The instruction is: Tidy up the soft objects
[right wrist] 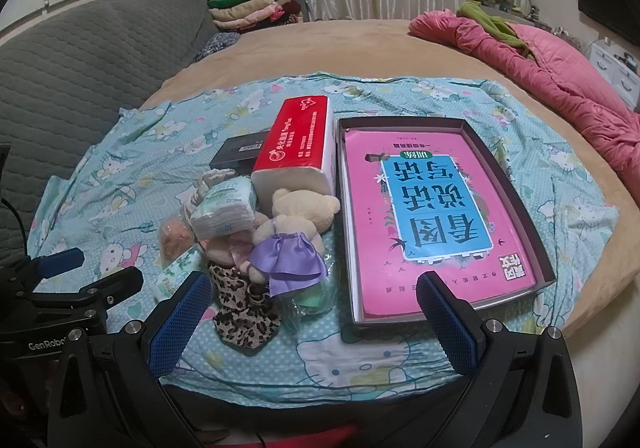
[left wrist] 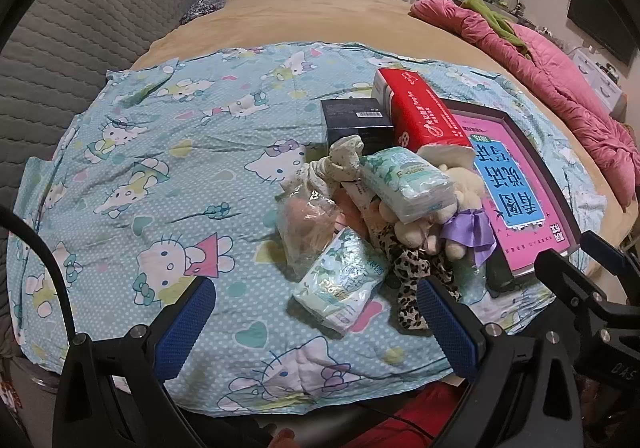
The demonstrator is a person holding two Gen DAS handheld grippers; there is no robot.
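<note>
Spread over the bed, a cartoon sheet (left wrist: 160, 151) carries a heap of soft things: tissue packs (left wrist: 408, 183), a plush bear (right wrist: 296, 224), a leopard cloth (right wrist: 240, 308). Left claw (left wrist: 316, 324) and right claw (right wrist: 312, 320) hover wide open, empty.

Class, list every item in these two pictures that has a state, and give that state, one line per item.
Left gripper: open, holding nothing.
Right gripper: open, holding nothing.
Dark shallow box tray: open, pink book lying flat inside.
Red tissue pack: opened at the near end, white tissues showing.
Cream teddy bear in purple dress: lying in the pile.
Leopard-print cloth: crumpled.
</note>
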